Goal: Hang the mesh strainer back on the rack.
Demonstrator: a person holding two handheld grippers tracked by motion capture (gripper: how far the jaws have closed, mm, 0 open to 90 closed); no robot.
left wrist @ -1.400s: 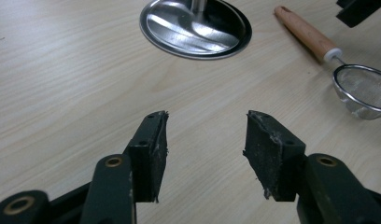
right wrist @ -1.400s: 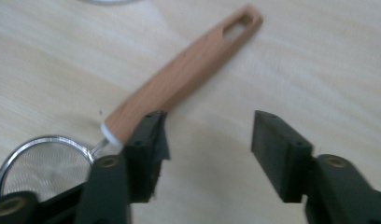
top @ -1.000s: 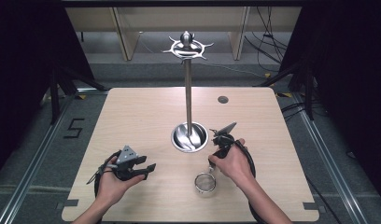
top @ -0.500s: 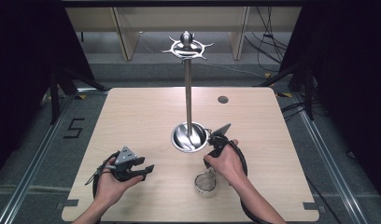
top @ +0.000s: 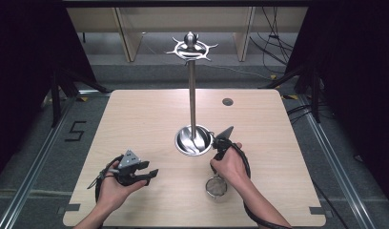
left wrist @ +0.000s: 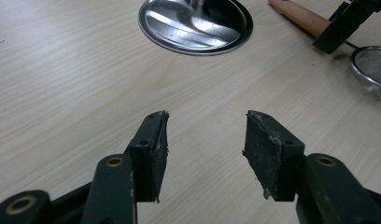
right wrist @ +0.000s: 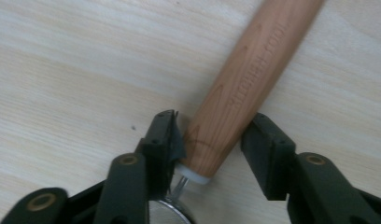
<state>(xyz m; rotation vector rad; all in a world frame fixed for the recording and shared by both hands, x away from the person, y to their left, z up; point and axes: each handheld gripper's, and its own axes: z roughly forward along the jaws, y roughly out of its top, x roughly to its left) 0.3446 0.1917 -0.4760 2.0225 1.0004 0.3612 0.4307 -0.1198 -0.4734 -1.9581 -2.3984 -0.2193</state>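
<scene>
Strainer: small round wire-mesh sieve w/ a light wooden handle (right wrist: 244, 88), lying flat on the pale wood worktop (top: 135, 119). Handle sits between the jaws of my right gripper (right wrist: 212, 140), near its bowl end, w/ the mesh bowl (top: 216, 187) just behind the jaws, under my wrist. Jaws have just been closing on the handle; left pad looks to be touching the wood, right pad still has a sliver of gap, so not clamped yet. My left gripper (left wrist: 205, 149) rests off to the side w/ jaws apart, nothing between them; steel dish base of the tall utensil stand (left wrist: 195, 23) is ahead of it.

Handling, my guess: light overall, stiff handle, but round and smooth-varnished, so it could roll or twist in the pads. Mesh is thin, dents easily – don't pinch there. Best hold is on the wood close to the white ferrule, squarely across, firm enough to stop the bowl end drooping.
</scene>
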